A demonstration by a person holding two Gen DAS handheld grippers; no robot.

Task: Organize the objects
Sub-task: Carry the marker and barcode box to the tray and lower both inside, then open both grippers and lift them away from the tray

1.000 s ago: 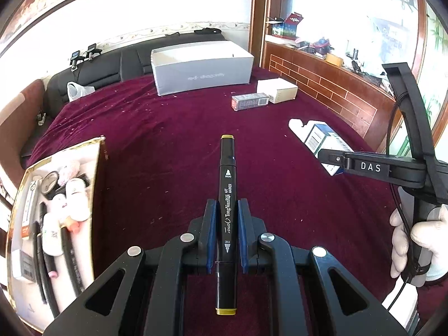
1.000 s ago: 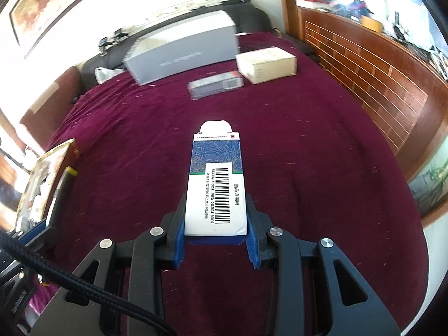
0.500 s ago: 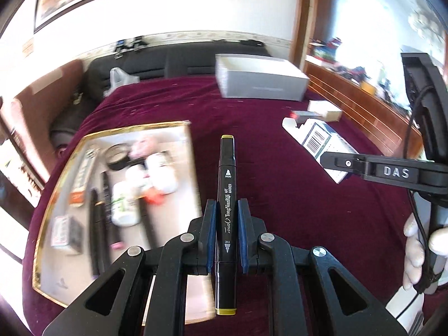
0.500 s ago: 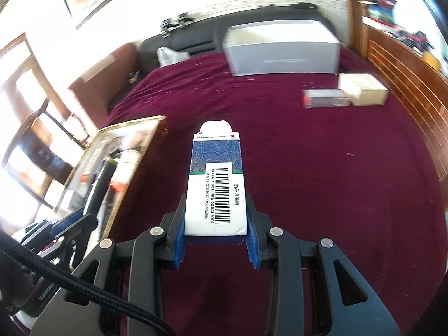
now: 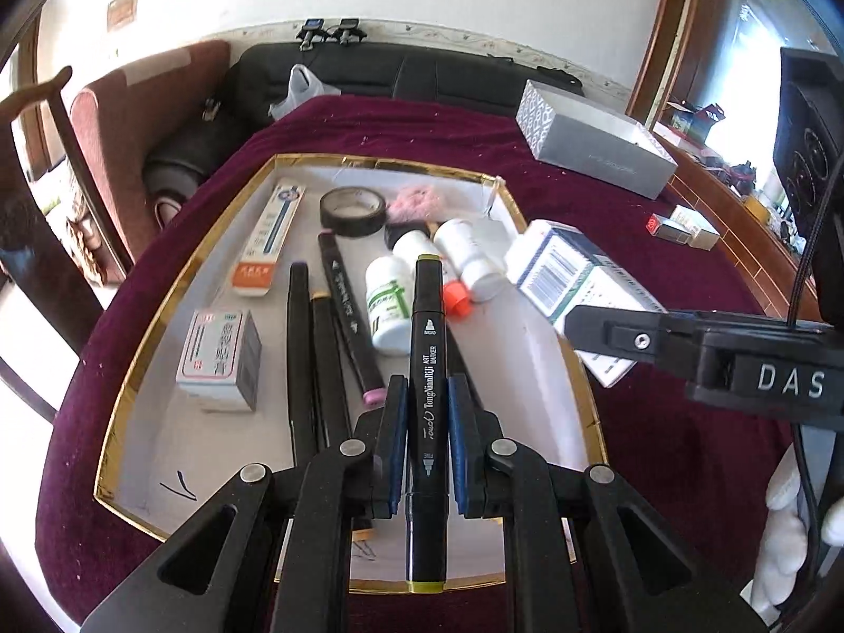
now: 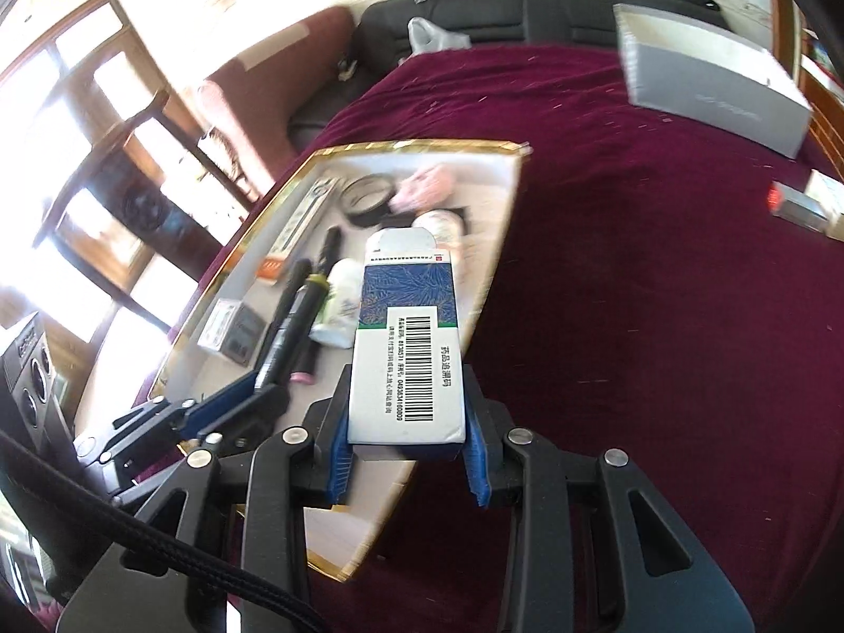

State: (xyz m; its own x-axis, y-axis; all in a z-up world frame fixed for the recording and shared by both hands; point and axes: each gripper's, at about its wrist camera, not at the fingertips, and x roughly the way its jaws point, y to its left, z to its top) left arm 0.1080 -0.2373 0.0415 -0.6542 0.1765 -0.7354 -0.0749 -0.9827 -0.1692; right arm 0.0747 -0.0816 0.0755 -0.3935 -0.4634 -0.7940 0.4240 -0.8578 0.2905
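Left wrist view: left gripper (image 5: 426,438) clamps a black art marker with olive-yellow caps (image 5: 426,395) at lower centre, above the gold-rimmed white tray (image 5: 158,311).

Right wrist view: right gripper (image 6: 406,453) grips a white-and-blue barcoded carton (image 6: 406,348) at centre, over the tray's right edge (image 6: 496,258).

Both wrist cameras looked steeply down along their own fingers, close above the gold-rimmed tray (image 5: 295,158) on the maroon cloth (image 6: 659,290). The left sat over the tray's near edge, the right over its right edge; both views shared the tray and the grey box (image 5: 596,145).
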